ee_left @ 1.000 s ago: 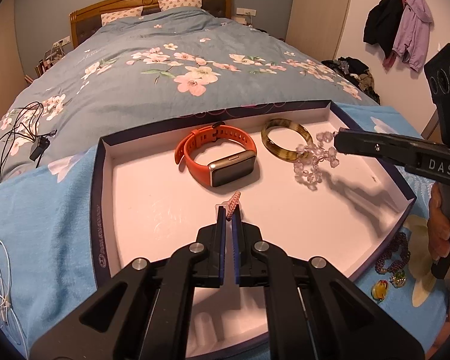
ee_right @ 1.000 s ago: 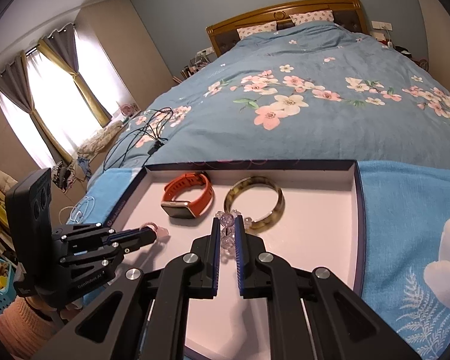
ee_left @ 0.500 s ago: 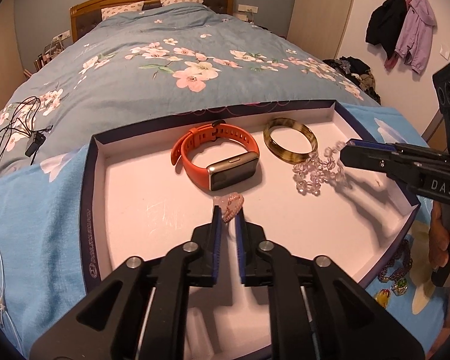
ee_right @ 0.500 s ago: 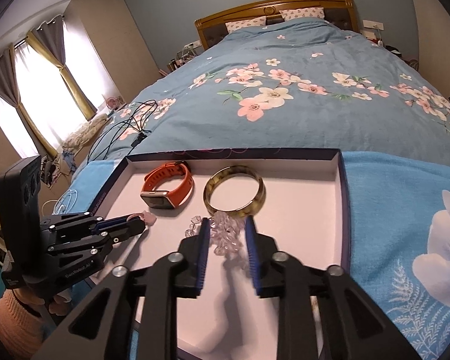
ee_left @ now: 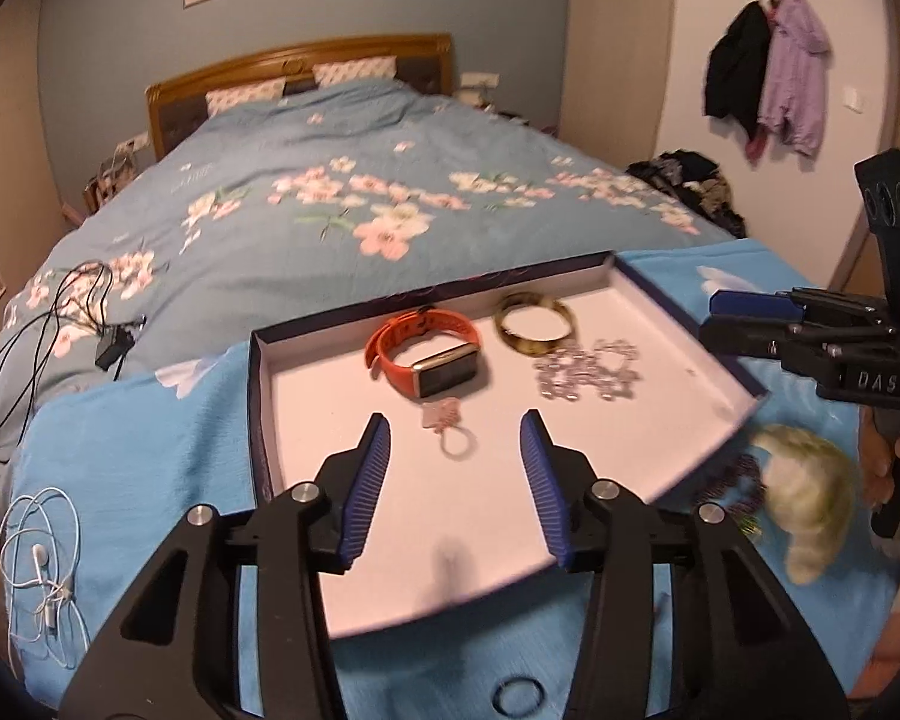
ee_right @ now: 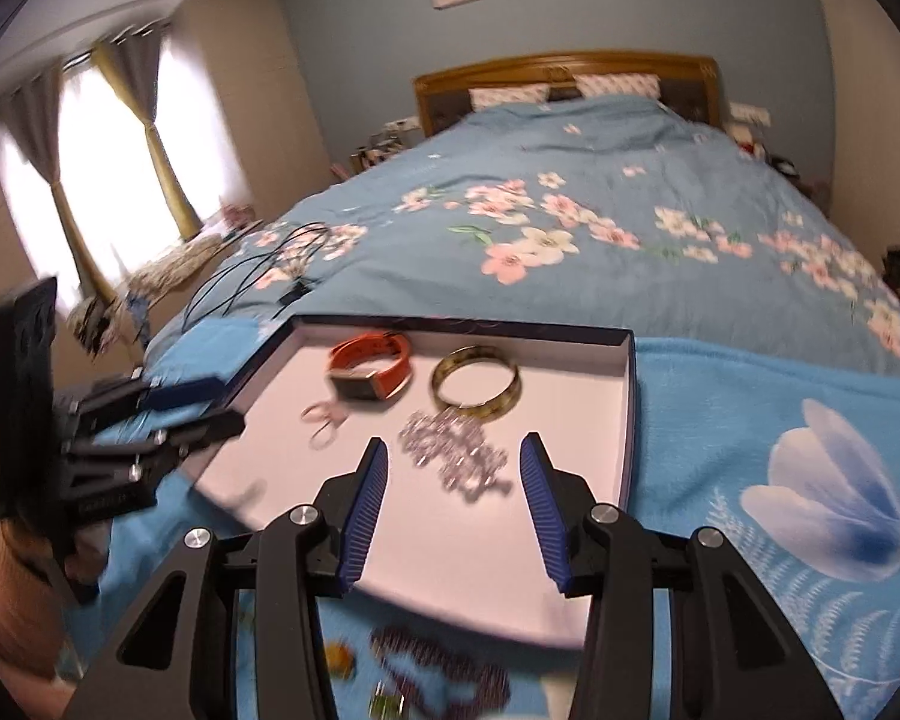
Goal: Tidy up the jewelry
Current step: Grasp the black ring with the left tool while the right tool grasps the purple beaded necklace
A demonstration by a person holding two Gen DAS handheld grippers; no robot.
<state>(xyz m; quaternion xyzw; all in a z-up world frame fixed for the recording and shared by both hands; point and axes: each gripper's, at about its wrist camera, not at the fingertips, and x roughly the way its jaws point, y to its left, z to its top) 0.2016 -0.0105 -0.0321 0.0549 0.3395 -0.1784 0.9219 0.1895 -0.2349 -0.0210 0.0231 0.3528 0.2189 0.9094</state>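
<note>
While both grippers hang spread and empty over the near edge of the tray (ee_left: 258, 396), the left gripper (ee_left: 455, 462) fronts a small pink charm (ee_left: 447, 423) and the right gripper (ee_right: 455, 483) the clear bead bracelet (ee_right: 453, 456), each piece lying loose on the tray floor. Beyond sit the orange watch (ee_left: 426, 354) and the tortoiseshell bangle (ee_left: 534, 330), spaced apart, probably for sorting. Only the right wrist view shows dark beads (ee_right: 438, 669) outside the tray; only the left shows white earphones (ee_left: 39, 564).
</note>
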